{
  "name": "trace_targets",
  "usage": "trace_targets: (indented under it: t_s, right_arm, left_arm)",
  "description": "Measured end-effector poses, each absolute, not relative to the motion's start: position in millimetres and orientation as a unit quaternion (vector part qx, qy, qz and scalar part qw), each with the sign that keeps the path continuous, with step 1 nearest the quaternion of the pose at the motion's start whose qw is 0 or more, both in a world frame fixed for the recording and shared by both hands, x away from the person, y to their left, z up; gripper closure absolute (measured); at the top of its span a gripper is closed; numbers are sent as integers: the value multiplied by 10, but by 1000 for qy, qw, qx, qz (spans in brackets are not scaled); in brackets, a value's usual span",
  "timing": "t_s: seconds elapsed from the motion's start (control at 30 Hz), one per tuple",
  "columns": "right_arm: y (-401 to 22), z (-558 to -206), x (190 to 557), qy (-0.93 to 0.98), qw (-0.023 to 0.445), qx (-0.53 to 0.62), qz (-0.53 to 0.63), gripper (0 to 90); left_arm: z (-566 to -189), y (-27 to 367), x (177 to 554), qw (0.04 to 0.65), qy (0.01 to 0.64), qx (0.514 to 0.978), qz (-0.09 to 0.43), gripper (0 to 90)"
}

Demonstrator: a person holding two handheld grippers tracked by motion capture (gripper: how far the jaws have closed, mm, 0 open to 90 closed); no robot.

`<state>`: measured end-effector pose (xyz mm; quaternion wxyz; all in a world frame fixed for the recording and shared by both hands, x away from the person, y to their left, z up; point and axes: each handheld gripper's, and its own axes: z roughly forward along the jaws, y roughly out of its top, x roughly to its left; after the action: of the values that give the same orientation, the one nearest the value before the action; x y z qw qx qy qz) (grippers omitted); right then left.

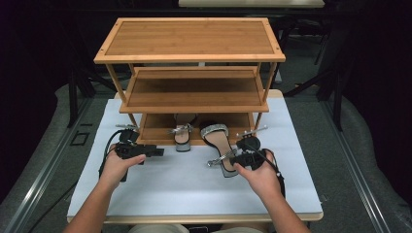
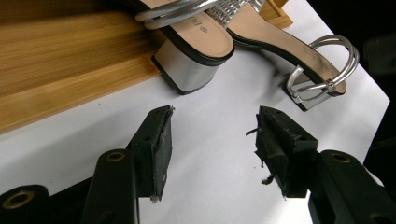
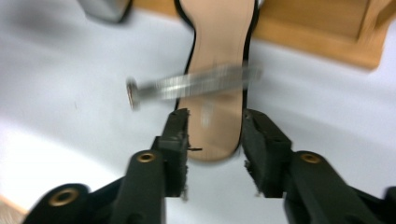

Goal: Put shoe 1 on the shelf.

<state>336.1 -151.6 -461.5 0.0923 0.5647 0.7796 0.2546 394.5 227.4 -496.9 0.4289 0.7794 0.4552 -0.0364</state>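
Observation:
Two silver-strapped sandals with tan insoles lie at the foot of a wooden shoe rack (image 1: 194,92). The left sandal (image 1: 183,136) (image 2: 196,42) rests on the bottom shelf, its block heel at the front edge. The right sandal (image 1: 217,138) (image 3: 215,56) has its toe at the shelf and its heel out over the white table. My right gripper (image 1: 232,160) (image 3: 215,135) is shut on that heel end, one pad on each side of the sole, below the loose ankle strap (image 3: 196,84). My left gripper (image 1: 156,152) (image 2: 212,140) stands open with nothing between its fingers, just short of the left sandal's heel.
The rack has three bamboo shelves; the top and middle ones are bare. It stands at the far side of a white table top (image 1: 184,189). Dark floor and metal stands surround the table.

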Motion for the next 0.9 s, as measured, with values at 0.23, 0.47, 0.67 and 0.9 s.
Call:
trace_targets:
  t_s: [0.23, 0.47, 0.67, 0.9]
  right_arm:
    - [-1535, -4935, 3196, 786, 85, 565, 236, 739]
    - [-1564, -4965, 3163, 783, 86, 568, 239, 736]
    - [-1640, -5000, 3169, 771, 79, 580, 252, 628]
    - [-1690, -5028, 3165, 772, 69, 572, 269, 621]
  left_arm:
    - [-4986, 2261, 3944, 428, 457, 779, -37, 460]
    - [-5007, 2257, 3952, 424, 458, 780, -39, 460]
    - [-5016, 2251, 3954, 424, 457, 781, -40, 460]
    - [-5016, 2249, 3952, 422, 457, 782, -40, 460]
